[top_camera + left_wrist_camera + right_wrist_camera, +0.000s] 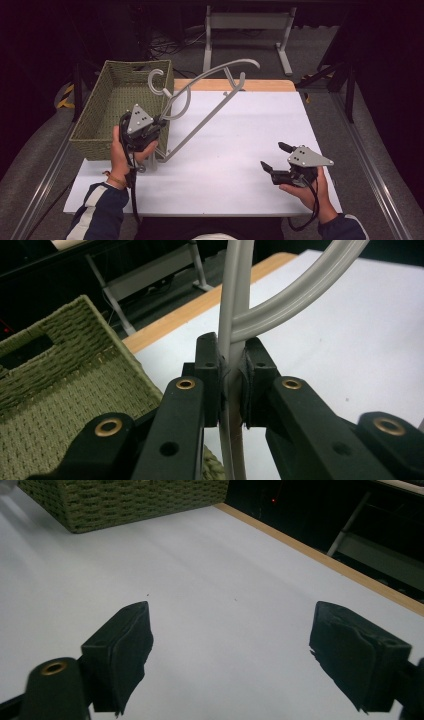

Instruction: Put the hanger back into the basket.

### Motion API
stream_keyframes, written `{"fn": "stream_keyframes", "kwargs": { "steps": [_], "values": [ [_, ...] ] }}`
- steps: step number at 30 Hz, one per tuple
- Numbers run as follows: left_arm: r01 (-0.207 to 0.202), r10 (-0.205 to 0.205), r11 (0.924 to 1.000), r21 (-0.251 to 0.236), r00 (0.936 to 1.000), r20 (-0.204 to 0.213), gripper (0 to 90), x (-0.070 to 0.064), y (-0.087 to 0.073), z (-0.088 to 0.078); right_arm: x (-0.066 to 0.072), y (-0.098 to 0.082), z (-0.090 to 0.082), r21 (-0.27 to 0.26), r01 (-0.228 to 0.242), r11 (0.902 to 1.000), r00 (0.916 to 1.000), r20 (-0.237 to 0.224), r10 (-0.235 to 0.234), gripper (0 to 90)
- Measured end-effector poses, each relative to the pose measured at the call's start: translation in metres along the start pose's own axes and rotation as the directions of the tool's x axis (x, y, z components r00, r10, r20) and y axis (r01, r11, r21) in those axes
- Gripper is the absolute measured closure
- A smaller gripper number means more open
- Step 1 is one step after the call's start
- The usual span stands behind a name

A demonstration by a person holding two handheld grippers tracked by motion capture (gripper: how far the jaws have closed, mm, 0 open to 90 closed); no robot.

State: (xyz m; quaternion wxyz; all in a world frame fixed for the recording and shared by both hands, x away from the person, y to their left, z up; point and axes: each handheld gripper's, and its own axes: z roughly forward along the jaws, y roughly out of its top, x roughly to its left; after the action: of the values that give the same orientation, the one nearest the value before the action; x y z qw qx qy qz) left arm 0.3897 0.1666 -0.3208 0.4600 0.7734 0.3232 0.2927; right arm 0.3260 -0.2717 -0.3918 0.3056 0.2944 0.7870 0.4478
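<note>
A grey plastic clothes hanger [210, 112] stands tilted over the white table [250, 145], its hook [156, 82] up beside the basket's right wall. My left gripper [161, 121] is shut on the hanger's thin rods near that wall. In the left gripper view the pads [255, 372] of that gripper [232, 370] pinch the rods where the hanger [295, 305] curves away. My right gripper [274, 155] is open above the table's front right part, well away from the hanger. In the right gripper view that gripper [232, 650] has nothing between its wide jaws.
A green woven basket [100, 135] sits at the table's left, also seen from the left gripper [65, 390] and far off from the right gripper [125, 500]. A wooden strip [260, 85] runs along the far edge. A grey metal stand [247, 22] is behind the table.
</note>
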Motion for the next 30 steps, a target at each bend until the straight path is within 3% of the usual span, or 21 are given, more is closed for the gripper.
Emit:
{"fn": "stream_keyframes", "kwargs": {
  "steps": [4,10,16,18,21,24,26,28,30],
  "values": [
    [-0.003,0.003,1.0000,0.008,1.0000,-0.006,81.5,0.007,0.009,-0.005,0.001,-0.003,0.002,0.004,0.007,1.0000,0.9999,0.010,-0.007,15.9],
    [0.008,-0.007,1.0000,0.005,0.9987,-0.051,81.4,0.029,0.024,-0.014,0.002,-0.002,0.001,-0.018,0.010,0.9998,0.9998,0.015,-0.010,15.2],
    [0.005,-0.004,0.9999,0.012,0.9932,-0.116,81.4,0.061,0.034,-0.021,0.001,-0.004,0.005,0.012,0.007,0.9999,0.9998,0.018,-0.007,15.1],
    [-0.016,0.019,0.9997,0.021,0.9878,-0.155,81.5,0.071,0.037,-0.023,0.001,-0.004,0.007,0.024,0.000,0.9997,0.9999,0.016,-0.001,15.1],
    [-0.012,0.017,0.9995,0.029,0.9837,-0.179,81.4,0.086,0.041,-0.025,0.001,-0.004,0.009,0.031,-0.002,0.9995,0.9999,0.015,0.001,15.2],
    [-0.028,0.038,0.9983,0.051,0.9767,-0.211,81.5,0.099,0.041,-0.025,0.002,-0.004,0.010,0.047,0.008,0.9989,0.9998,0.020,-0.009,15.3],
    [-0.022,0.033,0.9983,0.054,0.9762,-0.214,81.4,0.104,0.040,-0.024,0.002,-0.003,0.011,0.051,0.002,0.9987,0.9997,0.026,-0.003,15.5],
    [-0.004,0.020,0.9976,0.070,0.9747,-0.223,81.4,0.118,0.033,-0.019,0.001,-0.004,0.011,0.052,-0.006,0.9986,0.9997,0.024,0.004,15.6],
    [0.007,0.010,0.9970,0.077,0.9768,-0.214,81.4,0.126,0.029,-0.016,0.002,-0.004,0.012,0.060,0.000,0.9982,0.9998,0.019,-0.001,15.6]
  ]
}}
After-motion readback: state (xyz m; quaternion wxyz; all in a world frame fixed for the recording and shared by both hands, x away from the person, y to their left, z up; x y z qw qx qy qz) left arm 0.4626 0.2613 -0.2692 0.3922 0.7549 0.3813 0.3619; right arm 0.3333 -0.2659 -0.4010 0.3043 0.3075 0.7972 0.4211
